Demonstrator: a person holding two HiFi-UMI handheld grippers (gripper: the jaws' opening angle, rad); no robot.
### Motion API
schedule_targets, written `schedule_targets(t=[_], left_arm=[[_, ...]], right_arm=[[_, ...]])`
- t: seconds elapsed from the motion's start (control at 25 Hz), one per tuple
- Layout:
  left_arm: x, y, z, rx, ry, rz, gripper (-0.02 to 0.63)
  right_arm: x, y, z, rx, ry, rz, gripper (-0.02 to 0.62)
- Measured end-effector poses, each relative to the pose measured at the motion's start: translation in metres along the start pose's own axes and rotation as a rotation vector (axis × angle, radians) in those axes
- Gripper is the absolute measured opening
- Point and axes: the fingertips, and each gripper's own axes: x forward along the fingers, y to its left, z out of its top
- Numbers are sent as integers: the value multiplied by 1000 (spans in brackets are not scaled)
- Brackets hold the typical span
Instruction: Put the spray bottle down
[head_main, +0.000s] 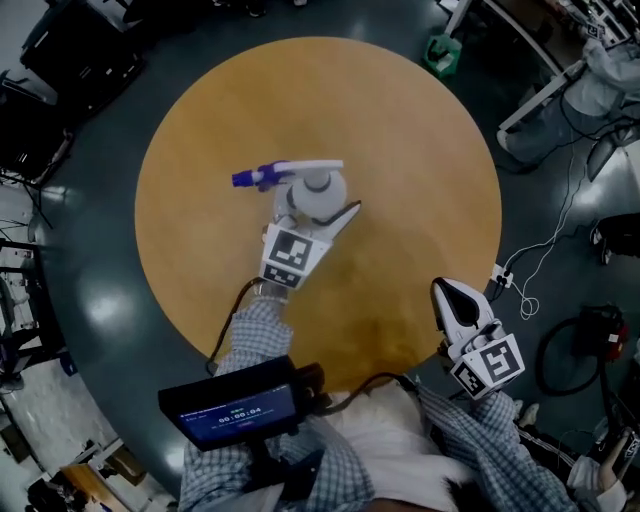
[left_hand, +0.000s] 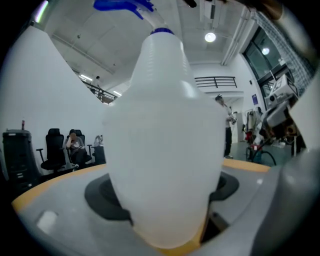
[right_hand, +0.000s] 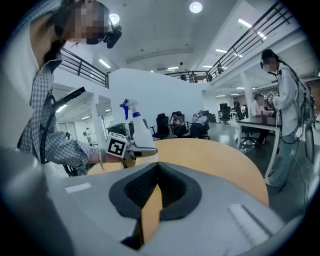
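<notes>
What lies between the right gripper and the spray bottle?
Only bare table, seen in head view, separates right gripper from spray bottle, which left gripper grips.

We see a round wooden table (head_main: 420, 120) standing on a glossy dark grey floor (head_main: 90, 300). Beyond it we find white walls (right_hand: 150, 85), black office chairs (right_hand: 162, 124), a railed upper gallery (right_hand: 265, 37) and round ceiling lights (right_hand: 196, 7).

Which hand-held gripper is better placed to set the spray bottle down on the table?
Left. The left hand-held gripper clamps the upright spray bottle over the round table. The right hand-held gripper is shut, empty, at the table's near edge.
</notes>
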Motion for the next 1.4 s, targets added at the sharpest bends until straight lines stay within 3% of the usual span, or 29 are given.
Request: schedule_targets(t=[0.32, 0.56, 0.84, 1.24, 1.4], left_arm=[[57, 37, -32, 12, 56, 14, 422], [78, 49, -45, -22, 53, 14, 422], [92, 43, -58, 6, 91, 0, 422], [93, 43, -65, -41, 69, -2, 422], [92, 42, -76, -34, 119, -9, 422]], right_arm=[[8, -28, -18, 43, 41, -22, 2], [9, -43, -28, 65, 54, -60, 3], [8, -56, -39, 80, 78, -69, 3], [11, -49, -45, 73, 76, -48, 3], [10, -45, -45, 68, 75, -43, 3]])
